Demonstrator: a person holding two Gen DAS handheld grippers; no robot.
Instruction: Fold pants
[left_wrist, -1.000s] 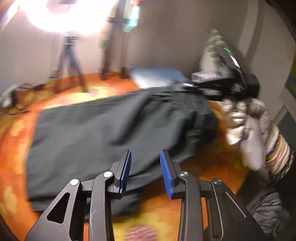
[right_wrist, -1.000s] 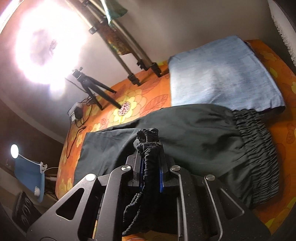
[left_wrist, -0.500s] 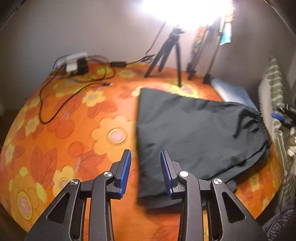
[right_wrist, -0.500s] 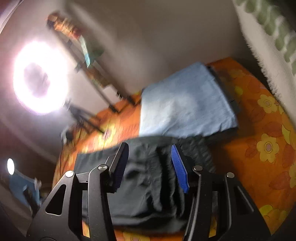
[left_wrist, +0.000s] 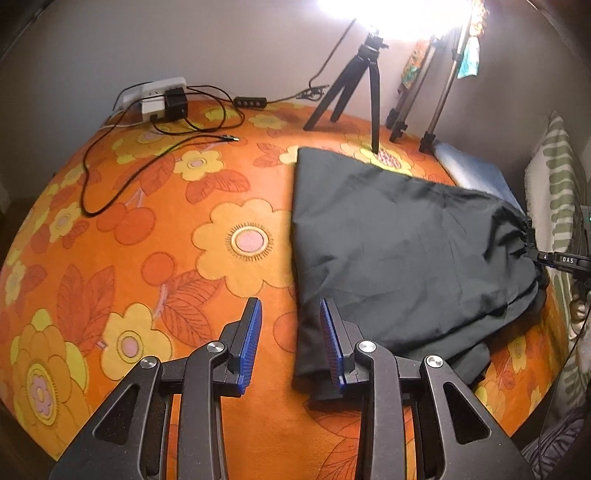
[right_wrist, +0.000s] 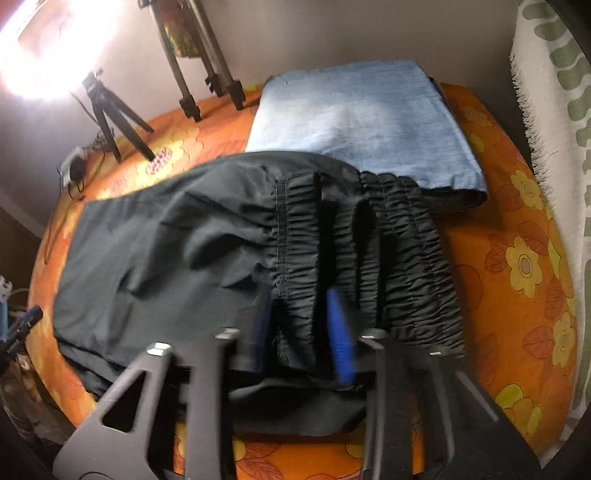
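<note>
Seen from the left wrist, the left tool (left_wrist: 290, 341) hangs with its blue pads parted and nothing between them, over the orange flowered surface (left_wrist: 155, 236) just beside the near left corner of the black pants (left_wrist: 399, 251). The pants lie flat and doubled, their left edge running straight away from the tool toward a small black tripod (left_wrist: 364, 81), one leg of which stands just at the far corner of the cloth. Left of that edge a broad stretch of the surface lies bare; farther back a black cable (left_wrist: 122, 166) loops across it from a white power strip (left_wrist: 153, 98) against the wall. Two taller stand legs (left_wrist: 417, 103) and a glaring lamp (left_wrist: 402, 14) crowd the far right, and a folded blue garment (left_wrist: 476, 173) shows behind the pants. At the right edge of this view the tip of the right tool (left_wrist: 554, 258) meets the gathered waistband. From the right wrist, motion-blurred, the right tool (right_wrist: 306, 325) is closing, its blue pads on either side of a fold of the elastic waistband (right_wrist: 369, 251); they do not look pressed onto it. The waistband's far corner overlaps the blue garment (right_wrist: 369, 114). To the right a strip of the surface (right_wrist: 517, 240) runs bare up to a fringed white-and-green textile (right_wrist: 554, 129).
</note>
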